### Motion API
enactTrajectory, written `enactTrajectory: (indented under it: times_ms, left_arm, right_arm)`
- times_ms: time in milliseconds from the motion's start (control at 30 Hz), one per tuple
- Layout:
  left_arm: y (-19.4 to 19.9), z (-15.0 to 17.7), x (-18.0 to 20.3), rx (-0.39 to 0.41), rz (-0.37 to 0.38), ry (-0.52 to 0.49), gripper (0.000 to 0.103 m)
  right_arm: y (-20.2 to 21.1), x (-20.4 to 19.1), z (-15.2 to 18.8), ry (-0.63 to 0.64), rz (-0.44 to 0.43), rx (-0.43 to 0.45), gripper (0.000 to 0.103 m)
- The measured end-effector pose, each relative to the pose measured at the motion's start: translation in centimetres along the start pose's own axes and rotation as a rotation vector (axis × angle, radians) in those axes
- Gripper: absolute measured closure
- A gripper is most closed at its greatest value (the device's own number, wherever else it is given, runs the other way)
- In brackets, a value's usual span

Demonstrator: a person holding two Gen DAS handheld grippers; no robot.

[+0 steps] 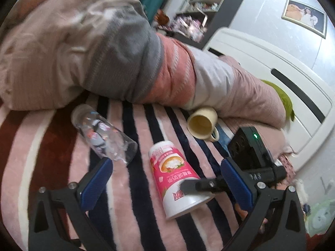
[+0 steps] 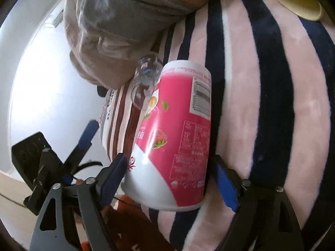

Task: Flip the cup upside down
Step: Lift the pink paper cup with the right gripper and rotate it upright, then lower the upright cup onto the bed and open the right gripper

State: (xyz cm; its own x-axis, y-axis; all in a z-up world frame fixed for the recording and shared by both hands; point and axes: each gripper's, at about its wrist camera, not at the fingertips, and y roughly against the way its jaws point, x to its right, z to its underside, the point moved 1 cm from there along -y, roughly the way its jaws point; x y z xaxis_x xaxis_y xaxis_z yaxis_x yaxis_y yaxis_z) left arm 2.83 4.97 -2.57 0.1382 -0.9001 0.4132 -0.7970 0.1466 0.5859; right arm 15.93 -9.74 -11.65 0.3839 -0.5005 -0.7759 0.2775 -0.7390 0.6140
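My right tool (image 2: 169,179) grips the pink-and-white paper cup (image 2: 178,133) by its wide rim end, narrow base pointing ahead, over the striped blanket (image 2: 261,104) on the bed. The flip looks underway; next I judge a wrist roll to bring the mouth down. My left tool (image 1: 165,179) hovers wide and empty, the cup between its fingers (image 1: 98,179).

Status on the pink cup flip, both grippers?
Right gripper closed around pink paper cup, base away. Left gripper open, empty. Glass close beside the cup.
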Motion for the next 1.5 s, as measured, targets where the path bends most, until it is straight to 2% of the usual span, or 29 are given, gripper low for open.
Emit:
enactTrajectory:
  times_ms: [33,133,200,233,300,367,467,567,633,667,700,800,867,1000,1167,1333,1433,1500]
  left_arm:
    - [-0.4,-0.4,-0.1,-0.013,0.017,0.008,0.001]
    - [-3.1,-2.5,-0.4,-0.122,0.114,0.059,0.001]
    - [-5.2,-3.9,-0.4,-0.193,0.167,0.097,0.001]
    - [-6.3,-4.6,-0.4,-0.220,0.162,0.110,0.001]
    - [-7.5,-5.2,-0.2,-0.240,0.126,0.109,0.001]
    - [-8.3,-5.1,-0.1,-0.236,0.128,0.102,0.001]
    - [-8.8,-4.3,0.3,-0.214,0.203,0.097,0.001]
    - [-9.2,-4.1,0.8,-0.237,0.270,0.102,0.001]
    - [-9.0,-4.1,1.6,-0.227,0.278,0.084,0.002]
    - [-9.0,-4.2,1.8,-0.223,0.277,0.076,0.008]
    - [-8.9,-4.1,2.0,-0.215,0.270,0.065,0.020]
    - [-8.3,-4.0,2.5,-0.187,0.263,0.030,0.041]
    - [-7.5,-4.0,2.8,-0.135,0.261,0.002,0.043]
    - [-5.7,-4.0,4.3,0.007,0.162,-0.139,0.045]
    - [-5.4,-3.4,5.9,0.072,0.125,-0.269,0.047]
    - [-6.3,-2.6,6.1,0.058,0.129,-0.326,0.052]
    - [-6.6,-2.4,5.6,0.049,0.131,-0.321,0.052]
    - [-6.6,-2.3,5.3,0.042,0.133,-0.316,0.052]
  right_arm:
    - [-0.1,0.0,-0.4,-0.002,-0.002,0.006,0.021]
    - [-0.6,0.1,-1.3,-0.001,0.003,0.029,0.021]
    - [-0.5,0.0,-1.3,0.028,0.014,0.056,0.032]
    - [-0.5,0.0,-1.2,0.033,0.006,0.060,0.033]
    - [0.2,-0.1,-0.9,0.055,-0.002,0.087,0.034]
    - [1.6,-0.5,-0.3,0.107,0.018,0.133,0.034]
    - [3.4,-1.6,-0.2,0.187,0.018,0.199,0.034]
    - [4.3,-3.2,-0.4,0.279,0.009,0.254,0.034]
    - [4.4,-4.0,-0.2,0.329,-0.018,0.252,0.034]
    - [4.4,-4.4,-0.1,0.347,-0.022,0.255,0.034]
    - [4.4,-4.9,0.1,0.379,-0.020,0.264,0.034]
    - [4.3,-6.4,0.4,0.454,0.001,0.297,0.034]
    - [4.4,-6.6,0.6,0.468,0.022,0.313,0.036]
    - [4.2,-7.0,0.7,0.521,0.088,0.363,0.037]
    - [3.6,-7.3,1.4,0.605,0.234,0.428,0.036]
    - [3.4,-5.6,1.1,0.590,0.336,0.442,0.037]
    - [3.1,-5.7,1.5,0.670,0.438,0.470,0.037]
    - [2.9,-5.6,2.0,0.702,0.461,0.464,0.037]
